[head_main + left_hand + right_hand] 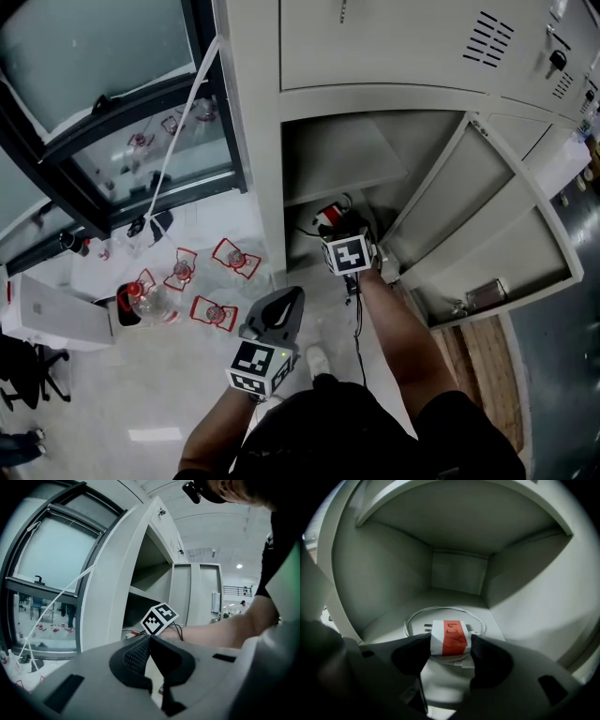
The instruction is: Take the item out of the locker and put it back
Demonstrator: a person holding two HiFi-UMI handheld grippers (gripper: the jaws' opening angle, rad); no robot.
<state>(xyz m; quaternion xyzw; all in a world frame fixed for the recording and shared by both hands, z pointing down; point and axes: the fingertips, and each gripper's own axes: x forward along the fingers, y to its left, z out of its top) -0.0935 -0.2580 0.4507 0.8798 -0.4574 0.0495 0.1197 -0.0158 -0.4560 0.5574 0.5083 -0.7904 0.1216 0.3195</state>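
charger (448,638) gripped between right fingers (410,656), inside locker (454,571), left fingers (136,658) closed, empty

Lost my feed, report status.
Right gripper shut on red-labelled charger inside the locker. Left gripper shut, empty, outside. Door open, nothing blocking.

Office/lab bldg, prob.: grey metal lockers (394,47) by lg window (84,56).
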